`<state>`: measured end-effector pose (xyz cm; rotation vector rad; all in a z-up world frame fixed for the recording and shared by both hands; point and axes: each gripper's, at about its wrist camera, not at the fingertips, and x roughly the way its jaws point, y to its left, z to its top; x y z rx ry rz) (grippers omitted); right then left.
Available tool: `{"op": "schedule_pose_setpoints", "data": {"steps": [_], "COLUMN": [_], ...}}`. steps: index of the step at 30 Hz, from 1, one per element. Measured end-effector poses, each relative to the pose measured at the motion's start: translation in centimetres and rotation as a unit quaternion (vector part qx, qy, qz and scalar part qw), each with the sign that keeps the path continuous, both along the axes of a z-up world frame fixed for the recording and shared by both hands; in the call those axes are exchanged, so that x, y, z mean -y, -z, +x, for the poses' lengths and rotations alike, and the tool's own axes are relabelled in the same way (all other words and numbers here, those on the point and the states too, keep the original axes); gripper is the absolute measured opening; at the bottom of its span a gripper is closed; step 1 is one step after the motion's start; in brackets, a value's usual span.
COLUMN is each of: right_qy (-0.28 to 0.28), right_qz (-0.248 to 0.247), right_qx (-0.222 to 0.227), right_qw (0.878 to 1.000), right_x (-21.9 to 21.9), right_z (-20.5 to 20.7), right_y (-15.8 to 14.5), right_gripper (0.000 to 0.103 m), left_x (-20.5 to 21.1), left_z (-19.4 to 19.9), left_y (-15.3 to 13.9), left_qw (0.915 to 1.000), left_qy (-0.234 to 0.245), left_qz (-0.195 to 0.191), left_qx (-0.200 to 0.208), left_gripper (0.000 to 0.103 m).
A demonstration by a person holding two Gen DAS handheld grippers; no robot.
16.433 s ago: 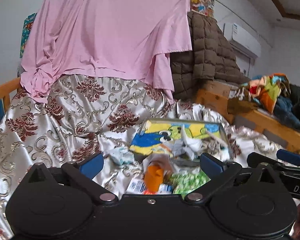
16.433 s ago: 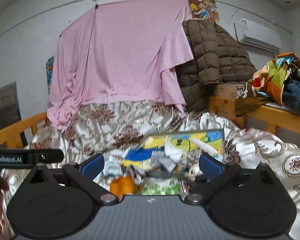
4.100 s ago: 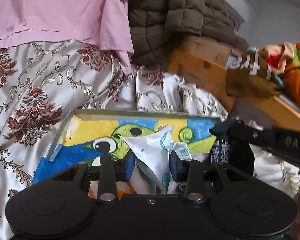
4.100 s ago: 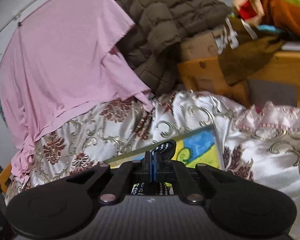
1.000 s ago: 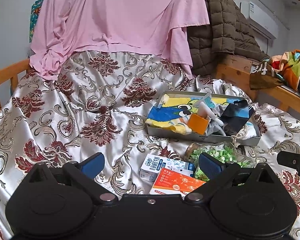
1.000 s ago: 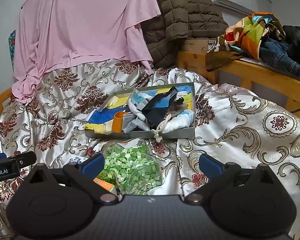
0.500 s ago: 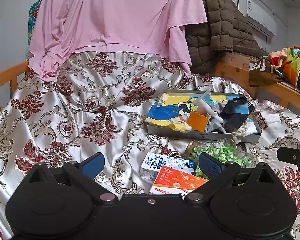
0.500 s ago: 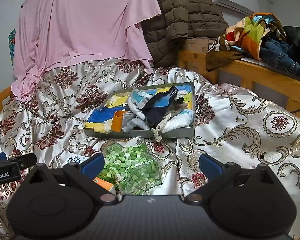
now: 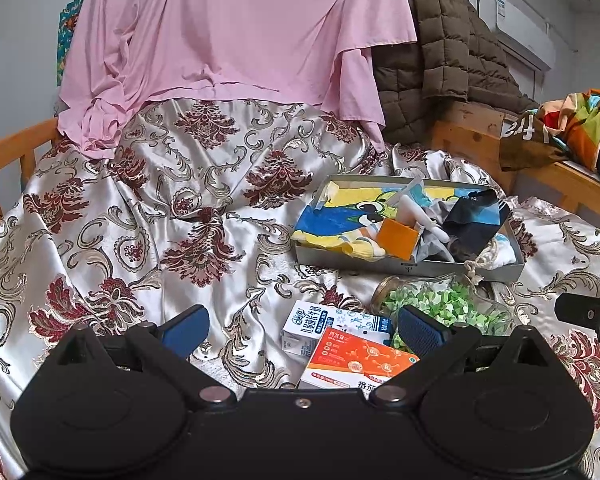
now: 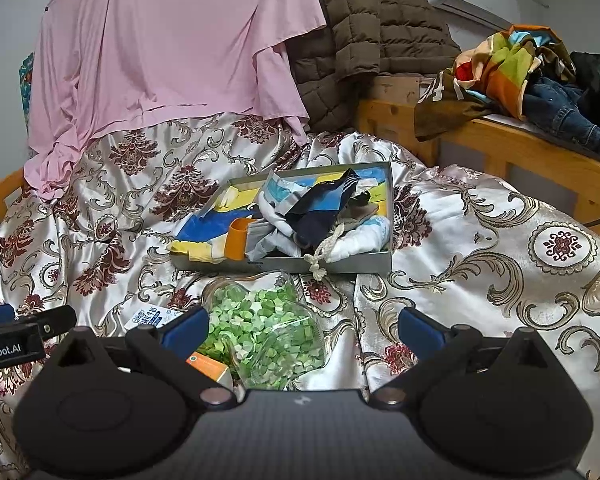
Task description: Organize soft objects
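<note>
In the left wrist view, the left hand-held gripper (image 9: 303, 325) stood wide and empty above the bed (image 9: 148, 216), whose patterned satin cover carried everything. A grey tray (image 9: 414, 268) lay toward the right side of the bed, holding the soft objects (image 9: 456, 220), an orange cup (image 9: 398, 238) and a cartoon-print cloth (image 9: 336, 220). Just before the tray lay a jar of green pieces (image 9: 444, 304), a white carton (image 9: 312, 322) and an orange box (image 9: 360, 362). In the right wrist view, the right hand-held gripper (image 10: 303, 326) likewise stood wide and empty, over the jar (image 10: 260, 328); the tray (image 10: 340, 266) lay beyond, with a cord (image 10: 320, 258) trailing over its near wall.
</note>
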<state>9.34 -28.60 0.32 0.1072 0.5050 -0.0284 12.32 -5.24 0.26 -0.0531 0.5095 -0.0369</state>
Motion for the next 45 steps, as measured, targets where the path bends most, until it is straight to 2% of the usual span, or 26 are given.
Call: {"op": "schedule_pose_setpoints", "data": {"steps": [37, 42, 45], "right_qy": [-0.002, -0.002, -0.002], "right_qz": [-0.001, -0.001, -0.002], "right_qx": [-0.002, -0.002, -0.002], "right_qw": [1.000, 1.000, 1.000], "right_x": [-0.2, -0.2, -0.2], "right_z": [-0.1, -0.1, -0.1], "right_y": [0.0, 0.0, 0.0], "right_gripper": [0.103, 0.103, 0.103], "left_x": [0.0, -0.2, -0.2], "left_z": [0.1, -0.1, -0.1], "left_y": [0.0, 0.9, 1.0], "left_qw": [1.0000, 0.9998, 0.9998], "left_qy": [0.000, -0.010, -0.013], "left_qz": [-0.002, -0.015, -0.010], "left_qx": [-0.003, -0.008, -0.007], "left_gripper": [0.102, 0.102, 0.102]}}
